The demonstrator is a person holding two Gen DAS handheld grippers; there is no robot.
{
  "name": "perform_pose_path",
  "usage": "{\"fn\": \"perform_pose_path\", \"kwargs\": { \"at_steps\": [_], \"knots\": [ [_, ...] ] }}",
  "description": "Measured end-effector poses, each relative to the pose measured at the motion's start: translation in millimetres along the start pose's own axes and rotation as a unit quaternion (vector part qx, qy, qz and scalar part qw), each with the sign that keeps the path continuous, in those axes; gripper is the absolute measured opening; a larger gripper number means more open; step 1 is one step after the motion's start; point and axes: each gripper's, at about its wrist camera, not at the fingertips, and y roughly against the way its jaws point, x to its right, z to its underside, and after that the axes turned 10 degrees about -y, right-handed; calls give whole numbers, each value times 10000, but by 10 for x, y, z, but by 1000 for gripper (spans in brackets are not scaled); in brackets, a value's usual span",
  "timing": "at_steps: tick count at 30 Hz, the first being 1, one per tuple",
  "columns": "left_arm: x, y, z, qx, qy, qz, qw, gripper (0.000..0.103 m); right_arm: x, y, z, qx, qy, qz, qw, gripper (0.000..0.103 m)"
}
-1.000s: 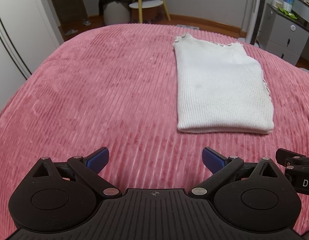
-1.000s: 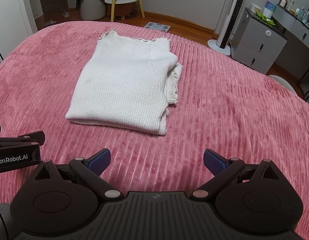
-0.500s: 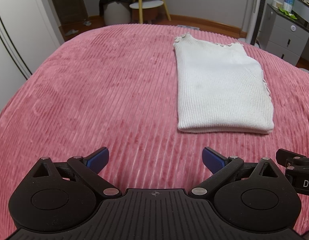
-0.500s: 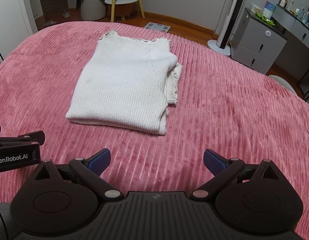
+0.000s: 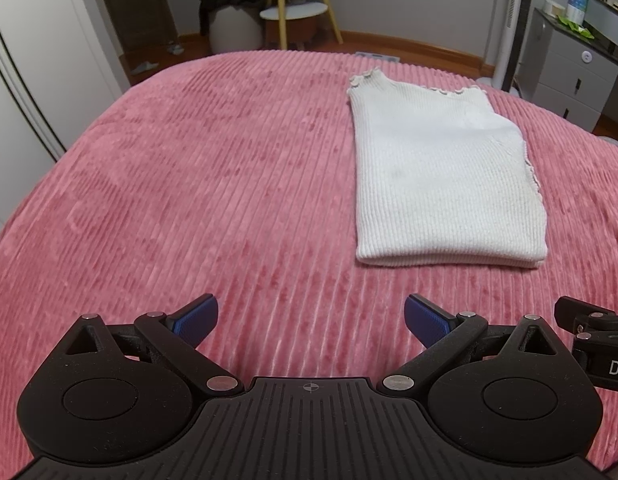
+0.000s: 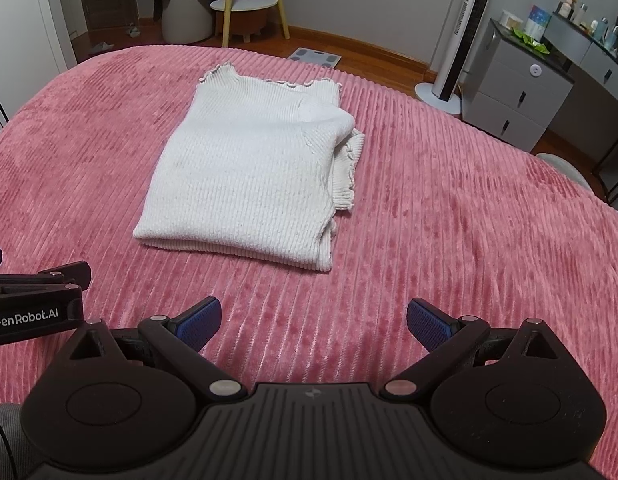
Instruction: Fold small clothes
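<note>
A white ribbed knit top [image 5: 441, 176] lies folded flat on the pink corduroy bedspread [image 5: 189, 184], ahead and right of my left gripper. In the right wrist view the top [image 6: 249, 180] lies ahead and left, with a sleeve cuff sticking out at its right side. My left gripper [image 5: 311, 320] is open and empty, low over the bedspread, short of the top's near edge. My right gripper [image 6: 313, 320] is open and empty, also short of the top. Each gripper shows at the edge of the other's view.
Beyond the bed's far edge stand a round white stool [image 6: 245, 8] with yellow legs, a tower fan [image 6: 457, 32] and a grey drawer unit [image 6: 521, 92] with small items on top. A white wardrobe [image 5: 25, 80] is at the left.
</note>
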Motion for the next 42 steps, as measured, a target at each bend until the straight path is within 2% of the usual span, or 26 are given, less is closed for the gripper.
{"fn": "perform_pose_path", "kwargs": {
  "at_steps": [42],
  "knots": [
    [76, 53, 26, 114, 0, -35, 9999, 103, -25, 64, 46, 131, 151, 58, 9998, 99]
  ]
}}
